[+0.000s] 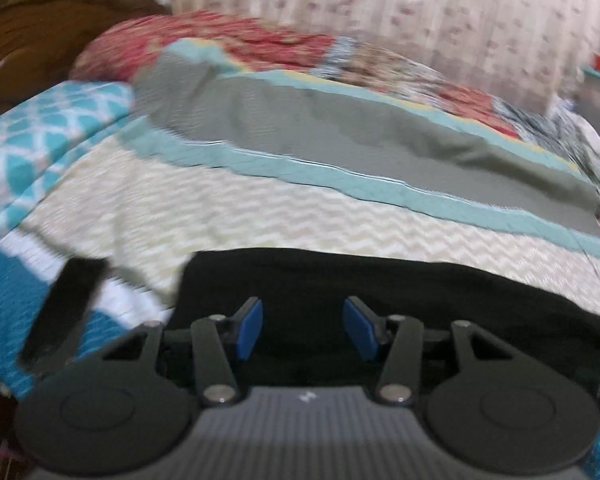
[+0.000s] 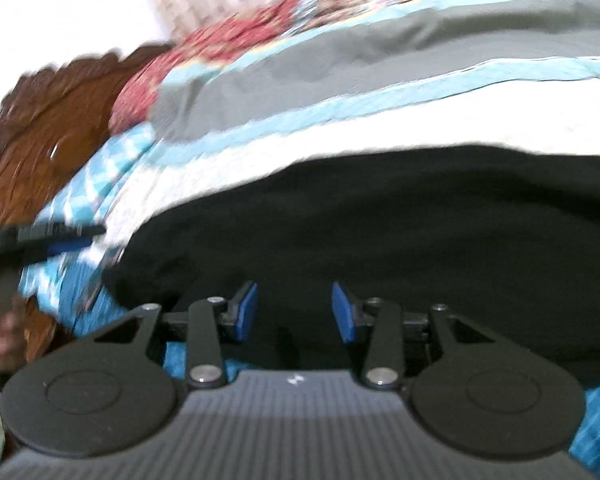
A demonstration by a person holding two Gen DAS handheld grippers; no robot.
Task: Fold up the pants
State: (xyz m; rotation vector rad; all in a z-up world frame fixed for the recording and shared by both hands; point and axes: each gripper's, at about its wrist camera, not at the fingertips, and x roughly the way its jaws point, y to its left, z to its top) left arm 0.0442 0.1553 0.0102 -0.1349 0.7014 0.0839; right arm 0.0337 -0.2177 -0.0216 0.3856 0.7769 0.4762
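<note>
The black pants (image 1: pixel 380 288) lie flat on a patchwork quilt, their far edge running across the cream band. My left gripper (image 1: pixel 302 304) hovers over the pants' left part, blue pads apart, nothing pinched between them. In the right wrist view the pants (image 2: pixel 380 220) fill the middle as a wide dark mass. My right gripper (image 2: pixel 294 286) hangs over their near edge, open, with only cloth showing behind the gap. Both views are motion-blurred. At the left edge, blurred, a dark finger with a blue pad (image 2: pixel 72 245) of the other gripper pokes in over the quilt.
The quilt (image 1: pixel 260 216) has cream, teal, grey and red floral bands. A teal patterned pillow (image 1: pixel 40 132) lies at the left, with a brown headboard (image 1: pixel 28 20) behind it. A pale curtain (image 1: pixel 420 8) hangs at the back. A blurred dark strip (image 1: pixel 64 312) crosses the quilt's left edge. Part of a hand (image 2: pixel 4 344) shows low left.
</note>
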